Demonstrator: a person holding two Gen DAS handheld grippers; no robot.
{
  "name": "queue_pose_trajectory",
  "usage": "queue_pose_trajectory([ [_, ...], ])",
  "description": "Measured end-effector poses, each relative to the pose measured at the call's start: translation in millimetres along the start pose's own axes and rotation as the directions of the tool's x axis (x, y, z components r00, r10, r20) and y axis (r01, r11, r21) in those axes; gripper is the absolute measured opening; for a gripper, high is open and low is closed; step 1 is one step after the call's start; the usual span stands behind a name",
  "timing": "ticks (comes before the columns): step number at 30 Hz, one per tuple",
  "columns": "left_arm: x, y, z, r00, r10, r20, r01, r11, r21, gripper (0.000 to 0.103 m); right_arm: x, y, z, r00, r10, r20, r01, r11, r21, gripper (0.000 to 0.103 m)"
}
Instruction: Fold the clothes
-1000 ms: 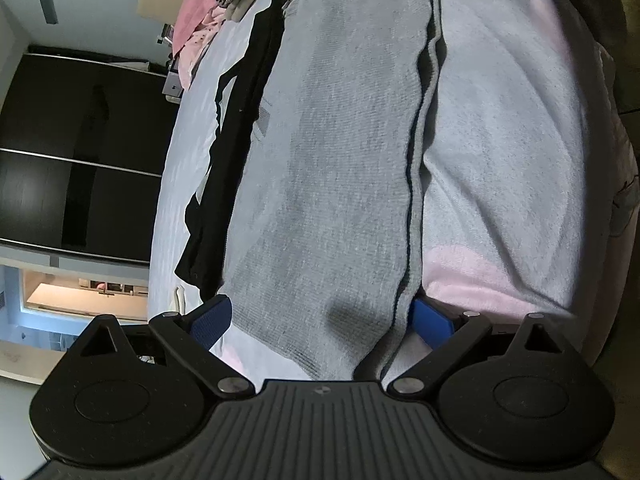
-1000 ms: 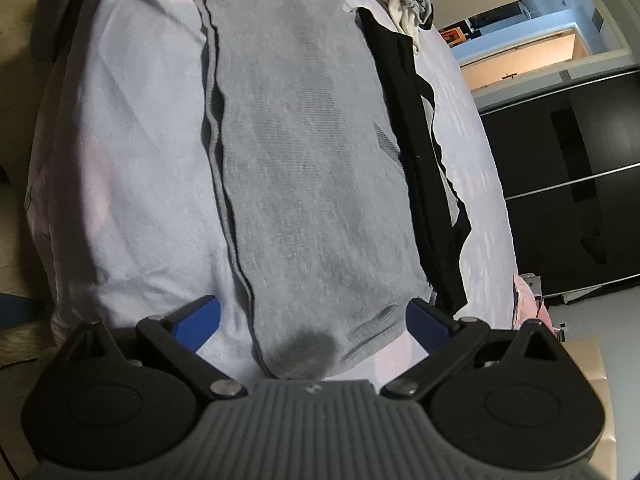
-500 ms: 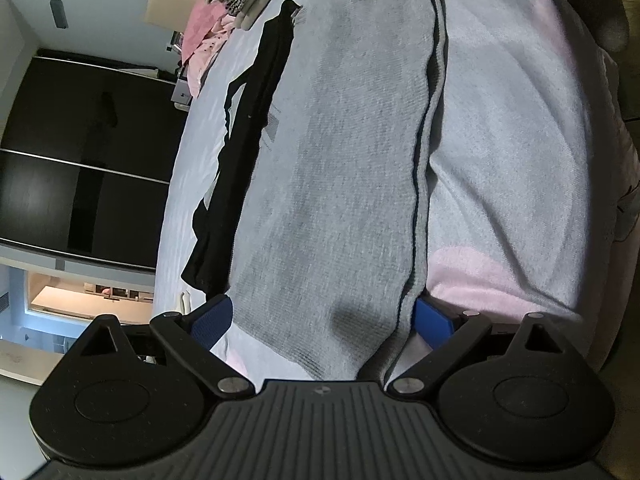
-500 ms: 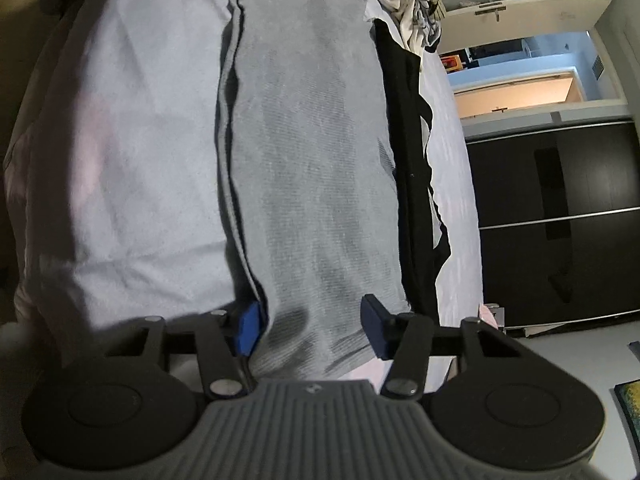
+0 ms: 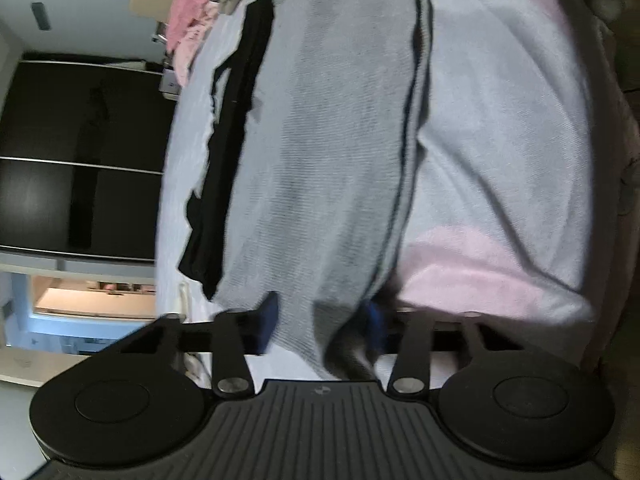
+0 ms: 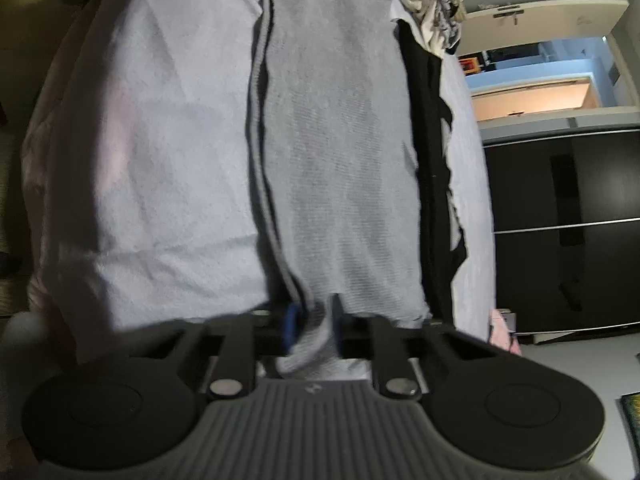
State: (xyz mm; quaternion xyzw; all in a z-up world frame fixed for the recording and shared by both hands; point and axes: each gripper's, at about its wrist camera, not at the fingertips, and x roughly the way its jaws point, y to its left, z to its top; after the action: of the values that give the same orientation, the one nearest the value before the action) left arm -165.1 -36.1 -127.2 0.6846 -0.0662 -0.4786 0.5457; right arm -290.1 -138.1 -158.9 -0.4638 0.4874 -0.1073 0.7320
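Gripping one grey garment (image 5: 328, 152): right tool (image 6: 314, 326) clenched on end, left tool (image 5: 322, 328) half-closed around other end

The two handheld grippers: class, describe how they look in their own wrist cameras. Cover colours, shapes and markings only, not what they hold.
Both the left gripper and right gripper are black, with a ribbed grey-black central plate bearing a tiny logo. Two round discs flank each plate, angular black linkage arms pivot on silver rivets, and the fingers carry blue pads. No cables, hands or sleeves show.

Left gripper (image 5: 322, 326) has its blue-padded fingers drawn partway together, a wide gap between them. Right gripper (image 6: 312, 330) has its fingers close together, pinching grey cloth (image 6: 336, 184).
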Motion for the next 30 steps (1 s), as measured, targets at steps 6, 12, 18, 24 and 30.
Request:
queue_pose_trajectory([
  [6, -7.2, 24.8, -1.8, 0.999, -0.031, -0.025, 0.028, 0.996, -0.090, 0.009, -15.3, -15.8, -1.7, 0.998, -0.065, 0.020, 0.064, 0.996, 0.059, 0.005],
  [12, -20.0, 80.9, 2.1, 1.000, -0.010, 0.002, 0.010, 0.959, -0.285, 0.007, -28.2, -47.2, -2.8, 0.987, -0.159, 0.020, 0.154, 0.977, 0.146, 0.005],
  [18, -23.6, 140.6, 4.9, 0.999, 0.030, 0.022, -0.020, 0.927, -0.374, 0.007, -34.3, -92.2, 0.7, 0.963, -0.268, 0.030, 0.258, 0.950, 0.175, 0.005],
  [24, -3.9, 193.2, 19.4, 0.998, 0.058, 0.032, -0.042, 0.925, -0.378, 0.007, -15.7, -141.4, 3.5, 0.944, -0.328, 0.037, 0.319, 0.935, 0.156, 0.005],
  [30, 42.4, 229.4, 29.5, 1.000, 0.013, 0.000, -0.011, 0.918, -0.397, 0.007, 30.4, -187.6, 8.0, 0.946, -0.324, 0.025, 0.317, 0.935, 0.158, 0.005],
])
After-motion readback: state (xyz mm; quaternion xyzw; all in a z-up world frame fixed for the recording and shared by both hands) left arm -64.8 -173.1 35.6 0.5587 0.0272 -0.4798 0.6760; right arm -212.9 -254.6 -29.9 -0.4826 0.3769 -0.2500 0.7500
